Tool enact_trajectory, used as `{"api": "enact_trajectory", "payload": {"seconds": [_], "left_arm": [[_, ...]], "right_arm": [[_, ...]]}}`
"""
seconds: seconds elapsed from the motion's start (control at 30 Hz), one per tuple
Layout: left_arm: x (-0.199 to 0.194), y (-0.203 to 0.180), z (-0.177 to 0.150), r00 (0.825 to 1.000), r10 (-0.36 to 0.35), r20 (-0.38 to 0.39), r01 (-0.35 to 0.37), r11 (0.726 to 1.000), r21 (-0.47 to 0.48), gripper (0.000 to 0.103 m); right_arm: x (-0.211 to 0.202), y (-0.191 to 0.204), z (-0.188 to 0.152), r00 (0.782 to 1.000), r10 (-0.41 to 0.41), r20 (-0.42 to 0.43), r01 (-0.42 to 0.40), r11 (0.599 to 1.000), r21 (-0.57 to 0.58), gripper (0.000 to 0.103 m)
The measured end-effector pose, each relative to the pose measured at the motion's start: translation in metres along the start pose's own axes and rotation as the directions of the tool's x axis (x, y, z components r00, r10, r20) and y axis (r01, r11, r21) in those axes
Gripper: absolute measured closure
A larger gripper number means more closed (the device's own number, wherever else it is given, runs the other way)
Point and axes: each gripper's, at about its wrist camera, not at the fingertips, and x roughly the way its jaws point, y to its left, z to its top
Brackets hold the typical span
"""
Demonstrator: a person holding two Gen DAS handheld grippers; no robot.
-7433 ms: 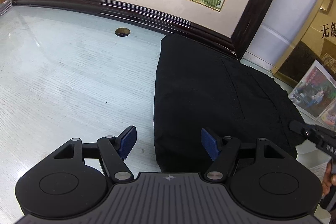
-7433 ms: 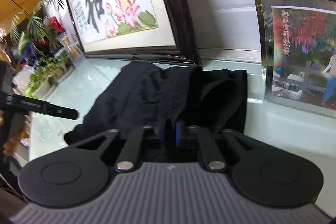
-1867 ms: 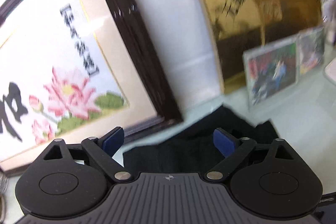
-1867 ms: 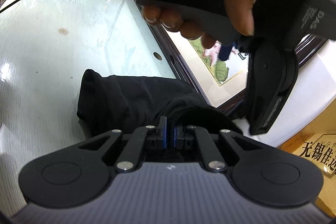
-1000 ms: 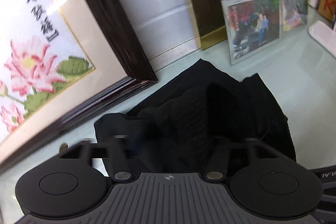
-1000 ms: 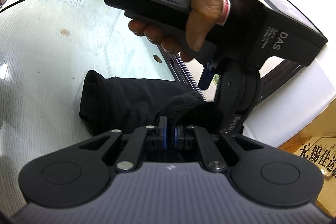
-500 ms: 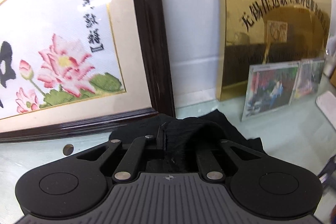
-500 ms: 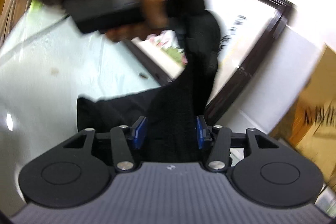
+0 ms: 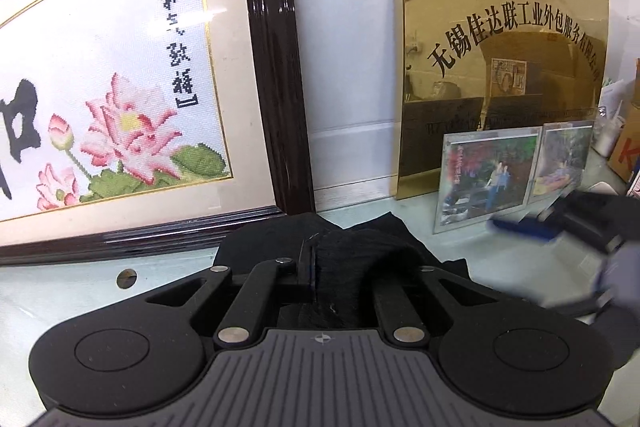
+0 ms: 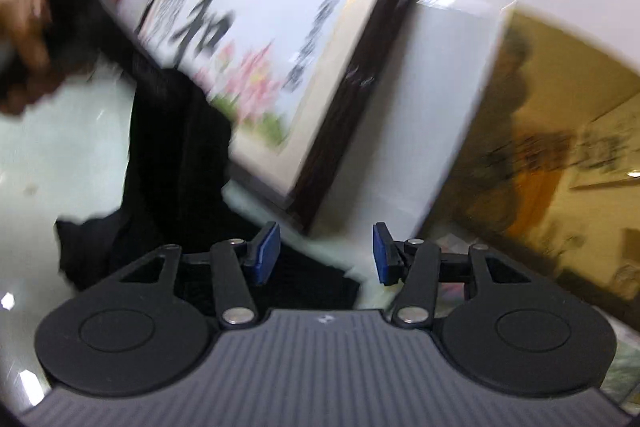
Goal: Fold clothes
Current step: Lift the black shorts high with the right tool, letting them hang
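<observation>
A black garment [image 9: 360,255] bunches over my left gripper [image 9: 316,267], which is shut on a fold of it and holds it above the pale tabletop [image 9: 60,291]. In the right wrist view the same black garment [image 10: 172,155] hangs in a long strip from the upper left down to the table. My right gripper [image 10: 324,251] is open with nothing between its blue pads [image 10: 266,253], just right of the cloth. The right gripper's blurred blue pad [image 9: 524,227] shows at the right edge of the left wrist view.
A dark-framed lotus embroidery [image 9: 120,107] leans on the wall behind the table. A gold plaque [image 9: 500,67] and two framed photos [image 9: 488,179] stand to its right. A hand [image 10: 24,39] holds the left gripper at the upper left of the right wrist view.
The left gripper went from open to shut on the garment and lifted it. The right gripper let go of the cloth, opened and swung off to the right.
</observation>
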Motion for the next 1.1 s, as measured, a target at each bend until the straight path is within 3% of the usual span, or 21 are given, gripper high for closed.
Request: {"api": "enact_trajectory", "payload": {"seconds": [0.17,0.33,0.5,0.63,0.73,0.77,0.8,0.83,0.9,1.1], "left_arm": [[-0.006,0.006,-0.004,1.000,0.007,0.000,-0.007,1.000,-0.031,0.097],[-0.009,0.005,-0.006,1.000,0.005,0.007,-0.005,0.999,-0.045,0.097],[-0.019,0.000,-0.012,1.000,-0.017,0.020,0.018,0.999,-0.027,0.096],[-0.025,-0.001,-0.016,0.999,-0.024,0.022,0.025,0.999,-0.030,0.096],[-0.026,0.002,-0.014,1.000,-0.018,0.024,0.020,0.999,-0.049,0.096],[-0.026,0.004,-0.013,1.000,-0.016,0.024,0.018,0.998,-0.055,0.096],[-0.026,0.005,-0.012,1.000,-0.014,0.023,0.015,0.998,-0.062,0.096],[-0.026,0.008,-0.012,1.000,-0.008,0.023,0.010,0.997,-0.072,0.095],[-0.024,0.014,-0.010,1.000,-0.002,0.017,0.003,0.995,-0.100,0.095],[-0.019,0.023,0.000,1.000,-0.020,0.022,0.023,0.985,-0.168,0.095]], "right_arm": [[0.015,0.019,-0.003,0.989,0.109,-0.095,-0.122,0.983,-0.136,0.053],[0.020,0.028,-0.004,0.961,0.220,-0.167,-0.255,0.939,-0.229,0.053],[0.027,0.037,-0.004,0.916,0.311,-0.252,-0.382,0.866,-0.322,0.055],[0.051,0.041,-0.002,0.879,0.311,-0.361,-0.455,0.773,-0.443,0.060],[0.070,0.041,0.002,0.857,0.325,-0.399,-0.492,0.746,-0.449,0.063],[0.074,0.042,0.003,0.850,0.340,-0.403,-0.505,0.742,-0.441,0.070],[0.078,0.043,0.003,0.844,0.351,-0.405,-0.516,0.737,-0.437,0.090],[0.081,0.045,0.004,0.839,0.360,-0.408,-0.524,0.736,-0.428,0.093],[0.084,0.047,0.004,0.849,0.352,-0.394,-0.503,0.765,-0.402,0.096],[0.065,0.020,-0.007,0.937,0.280,-0.211,-0.326,0.917,-0.231,0.098]]}}
